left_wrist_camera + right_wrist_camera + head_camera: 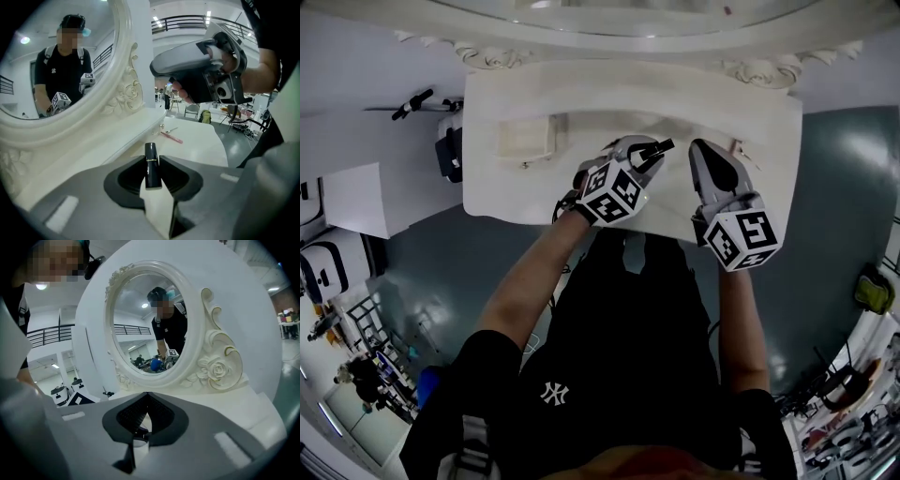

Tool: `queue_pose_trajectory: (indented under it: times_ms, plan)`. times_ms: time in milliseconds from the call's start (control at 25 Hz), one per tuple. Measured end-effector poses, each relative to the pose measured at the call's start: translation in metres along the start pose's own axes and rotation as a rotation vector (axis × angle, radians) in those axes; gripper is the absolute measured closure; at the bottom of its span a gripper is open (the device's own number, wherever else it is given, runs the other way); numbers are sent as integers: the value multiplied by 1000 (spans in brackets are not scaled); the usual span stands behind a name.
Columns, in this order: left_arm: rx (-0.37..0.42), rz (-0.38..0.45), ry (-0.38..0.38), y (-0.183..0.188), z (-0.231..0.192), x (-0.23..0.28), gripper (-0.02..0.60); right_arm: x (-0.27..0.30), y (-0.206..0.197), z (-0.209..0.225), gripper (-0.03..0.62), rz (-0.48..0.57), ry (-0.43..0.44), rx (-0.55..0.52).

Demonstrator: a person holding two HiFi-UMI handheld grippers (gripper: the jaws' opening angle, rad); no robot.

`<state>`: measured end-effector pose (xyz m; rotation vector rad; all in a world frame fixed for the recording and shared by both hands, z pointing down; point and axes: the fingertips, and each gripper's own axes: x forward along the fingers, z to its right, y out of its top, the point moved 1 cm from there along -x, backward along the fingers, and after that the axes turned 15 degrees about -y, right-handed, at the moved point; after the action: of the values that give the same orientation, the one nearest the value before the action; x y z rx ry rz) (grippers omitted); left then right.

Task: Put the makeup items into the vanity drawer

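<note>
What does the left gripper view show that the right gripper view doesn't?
Only the left gripper view: a black lipstick clamped in the left gripper, and a thin pink stick on the tabletop. Only the right gripper view: the whole oval mirror, and the right gripper, shut on nothing. Both: the frame's carved rose and the person's reflection.

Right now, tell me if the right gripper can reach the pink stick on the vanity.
Likely yes: the pink stick lies bare on the vanity top beside the right gripper, nothing between; its shut jaws must open first.
</note>
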<state>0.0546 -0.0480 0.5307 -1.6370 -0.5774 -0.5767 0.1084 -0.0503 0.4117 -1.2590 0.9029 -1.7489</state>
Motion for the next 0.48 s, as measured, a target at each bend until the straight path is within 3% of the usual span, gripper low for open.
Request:
queue_pose_trajectory:
  times_ms: [480]
  plan:
    - [-33,13,126,-50,-20,-102,482,37,-3,-115,571,-9,157,-102]
